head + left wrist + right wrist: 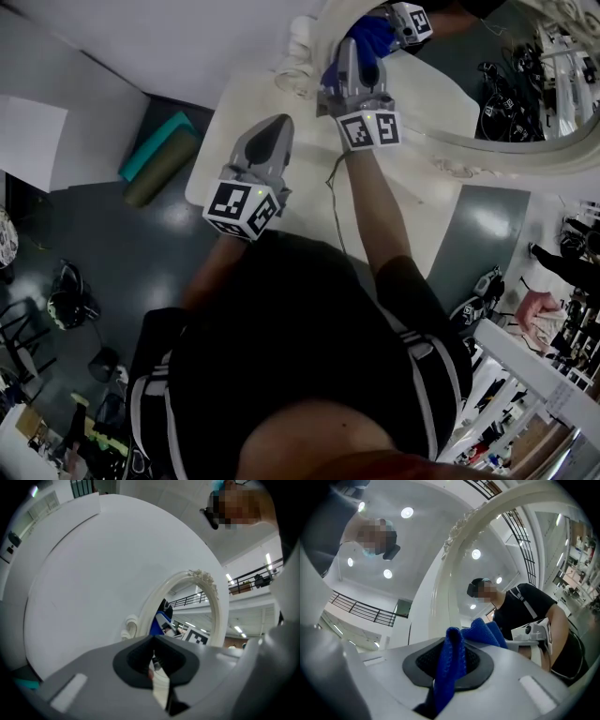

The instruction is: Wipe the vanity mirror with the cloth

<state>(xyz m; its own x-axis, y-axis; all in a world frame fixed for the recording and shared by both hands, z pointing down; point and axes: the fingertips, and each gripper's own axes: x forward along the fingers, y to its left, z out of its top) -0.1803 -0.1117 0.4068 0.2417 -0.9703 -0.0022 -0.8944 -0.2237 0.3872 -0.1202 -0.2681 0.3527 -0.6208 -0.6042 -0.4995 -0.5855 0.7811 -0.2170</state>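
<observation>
Right hand-held gripper [360, 54]: jaws clamped on a fold of the blue cloth [371, 36]. It reaches forward over the white surface [246, 105] to the lower left of the vanity mirror [511, 89].

Cloth: bunched between the right jaws. Its free end pokes out past the tips and looks pressed against the glass, or just short of it, close inside the white ornate frame [487, 161].

Left hand-held gripper [268, 131]: jaws drawn together with nothing between them. It hangs low over the surface, well back from the mirror.

Key relation: the unwiped glass lies ahead and to the right of the cloth, so the coming stroke probably runs rightward and away from the frame's edge. The right arm is the nearer one, and the left plays no part.

Mirror axis: an oval that stands tall in both gripper views. Its long axis seems to be upright, so strokes along it would travel up and down.

Right gripper view: shows the cloth [452, 667] pinched deep in the pads and the glass [520, 573] straight ahead, which the head view cannot settle.

Left gripper view: shows its own closed tips [153, 641], and the mirror [201, 616] seen edge-on from the side with the cloth at its lower rim.

Head view: only this view places both arms relative to the mirror at once.
</observation>
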